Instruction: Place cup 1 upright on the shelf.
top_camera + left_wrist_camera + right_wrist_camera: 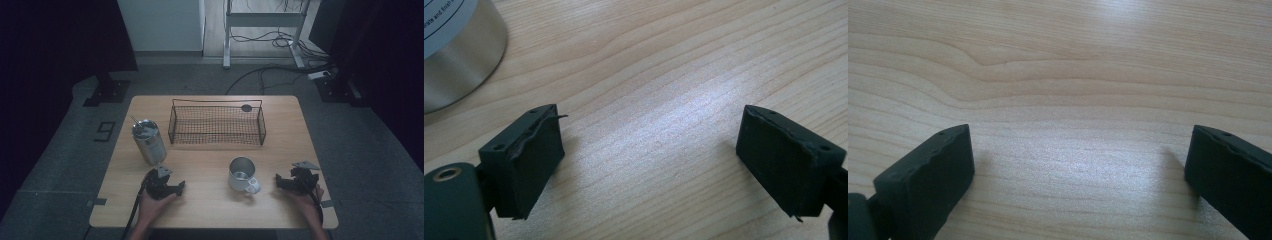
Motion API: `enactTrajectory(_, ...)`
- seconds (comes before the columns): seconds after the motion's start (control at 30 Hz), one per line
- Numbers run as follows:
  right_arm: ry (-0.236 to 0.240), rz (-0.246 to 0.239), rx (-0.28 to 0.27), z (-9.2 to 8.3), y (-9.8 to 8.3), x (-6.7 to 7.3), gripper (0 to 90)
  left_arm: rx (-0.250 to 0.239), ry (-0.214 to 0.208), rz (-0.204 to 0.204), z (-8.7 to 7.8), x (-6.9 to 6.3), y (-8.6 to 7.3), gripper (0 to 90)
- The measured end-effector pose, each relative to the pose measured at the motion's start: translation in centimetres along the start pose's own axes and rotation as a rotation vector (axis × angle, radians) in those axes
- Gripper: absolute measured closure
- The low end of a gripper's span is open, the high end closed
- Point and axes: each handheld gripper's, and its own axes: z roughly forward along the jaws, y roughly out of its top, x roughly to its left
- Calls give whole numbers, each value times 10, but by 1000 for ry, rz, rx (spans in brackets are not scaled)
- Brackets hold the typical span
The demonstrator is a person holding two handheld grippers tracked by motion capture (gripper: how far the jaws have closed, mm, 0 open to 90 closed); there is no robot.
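A steel tumbler (148,141) with a straw stands at the table's left; its lower wall (454,55) fills the top-left corner of the left gripper view. A metal mug (243,175) with a handle sits right of centre. My left gripper (167,186) rests on the table just below the tumbler, held by a hand; its jaws stand wide apart (651,150) over bare wood. My right gripper (290,181) lies to the right of the mug, also hand-held, and is open (1080,160) with only wood between the jaws.
A black wire basket (217,125) stands at the back middle of the wooden table (210,210). The table's front edge runs just below both hands. Cables and a desk frame (265,30) lie on the floor beyond.
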Motion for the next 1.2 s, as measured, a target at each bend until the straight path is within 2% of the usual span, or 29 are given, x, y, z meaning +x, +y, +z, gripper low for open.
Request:
enactTrajectory(0.33, -3, 2, 3, 0, 0, 0, 0, 1, -4, 1, 1, 0, 1, 106)
enactTrajectory(0.57, 12, -11, 2, 2, 2, -2, 0, 1, -4, 3, 0, 0, 0, 106)
enactTrajectory(0.9, 10, -11, -1, 1, 1, -2, 0, 5, 16, -11, 0, -4, 1, 114)
enactTrajectory(1.1, 17, -14, -2, 0, 1, -4, 6, 5, 23, 17, -1, -12, 4, 144)
enactTrajectory(1.2, 10, -8, -2, -1, 0, -5, 7, 1, 1, 23, -2, -13, 5, 144)
